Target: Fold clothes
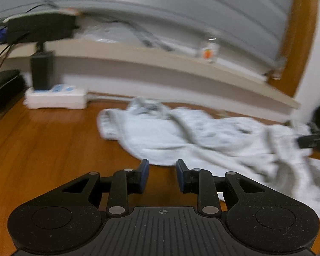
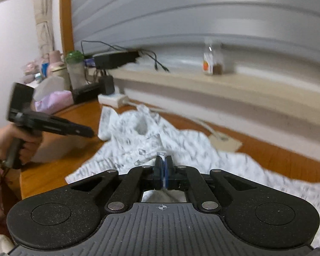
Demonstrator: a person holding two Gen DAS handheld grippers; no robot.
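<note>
A white garment with a small grey print (image 1: 202, 136) lies crumpled on the wooden table (image 1: 42, 145). In the left wrist view my left gripper (image 1: 162, 168) hovers just short of the cloth's near edge, open, with only bare wood between its blue pads. From the right wrist view, my right gripper (image 2: 164, 162) is shut on a pinched fold of the garment (image 2: 138, 136). That view also has the left gripper (image 2: 91, 132) at the left, held by a hand (image 2: 21, 147), its tip at the cloth's left edge. The right gripper (image 1: 313, 140) shows at the right border of the left wrist view.
A white power strip (image 1: 55, 98) with a black adapter (image 1: 41, 70) sits at the back left, under a window ledge (image 1: 160, 59) that carries a black box (image 1: 40, 28) and a small bottle (image 2: 212, 61). A pink tissue pack (image 2: 53, 102), jars and a paper tag (image 2: 226, 143) lie around.
</note>
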